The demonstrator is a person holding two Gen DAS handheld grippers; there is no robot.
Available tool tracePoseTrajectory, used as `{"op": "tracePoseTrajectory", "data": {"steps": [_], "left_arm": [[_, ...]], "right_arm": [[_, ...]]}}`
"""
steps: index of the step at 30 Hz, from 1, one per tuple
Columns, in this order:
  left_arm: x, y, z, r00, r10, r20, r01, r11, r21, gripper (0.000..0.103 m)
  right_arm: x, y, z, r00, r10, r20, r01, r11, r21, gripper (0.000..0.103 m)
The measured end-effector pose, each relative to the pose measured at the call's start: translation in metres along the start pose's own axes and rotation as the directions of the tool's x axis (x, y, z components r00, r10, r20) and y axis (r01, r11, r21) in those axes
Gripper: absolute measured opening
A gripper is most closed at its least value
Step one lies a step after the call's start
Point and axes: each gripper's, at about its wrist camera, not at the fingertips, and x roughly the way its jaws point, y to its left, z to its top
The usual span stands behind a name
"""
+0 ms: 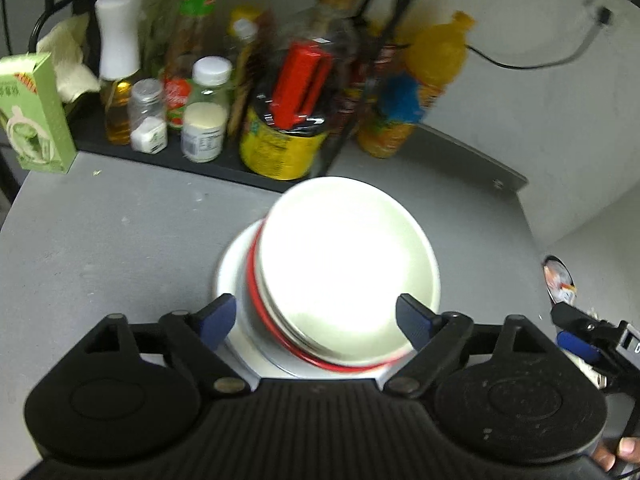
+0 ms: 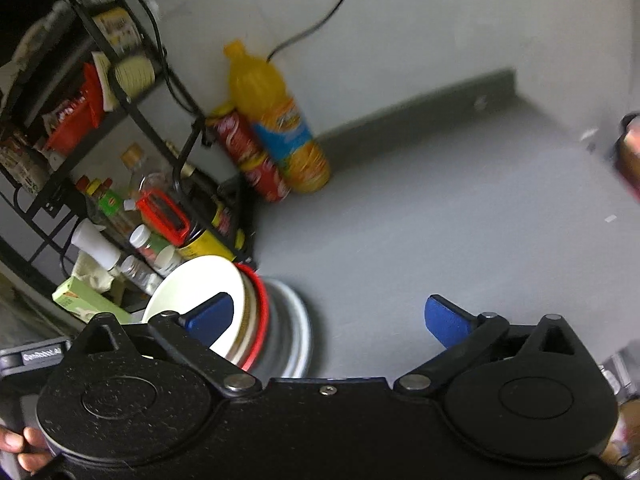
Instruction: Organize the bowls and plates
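So you're working on a plain grey countertop (image 1: 120, 232) tucked into a corner with pale walls, and a black wire rack (image 2: 132, 92) full of bottles and jars runs along the back.

Your left gripper (image 1: 316, 320) has its jaws spread wide with nothing in them, sitting just in front of the stack of dishes (image 1: 340, 272). The stack is in the middle of the counter: a glossy white bowl on top, a red-rimmed one under it, and a wider pale plate at the bottom.

Your right gripper (image 2: 332, 320) is released too, over bare counter, with the stack just to its left. Only that view shows the rack's upper shelves with snack packets. The orange juice bottle (image 2: 280, 120) stands in the corner next to a red can (image 2: 256, 156). Everything's a bit motion-blurred.
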Motion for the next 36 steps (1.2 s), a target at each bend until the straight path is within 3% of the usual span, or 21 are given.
{"op": "tracePoseTrajectory", "data": {"steps": [6,17,36], "left_arm": [[-0.030,-0.029,-0.028,0.999,-0.022,0.039,0.019,0.998,0.066,0.091],[-0.082,-0.051,-0.086,0.996,-0.029,0.087,0.015,0.987,0.157,0.102],[-0.137,-0.064,-0.160,0.988,-0.061,0.145,0.016,0.957,0.288,0.102]], "right_arm": [[-0.050,-0.016,-0.019,0.994,-0.080,0.069,0.081,0.997,-0.013,0.103],[-0.122,-0.023,-0.065,0.979,-0.142,0.149,0.149,0.988,-0.035,0.103],[-0.183,-0.012,-0.121,0.963,-0.173,0.207,0.194,0.977,-0.086,0.103]]}}
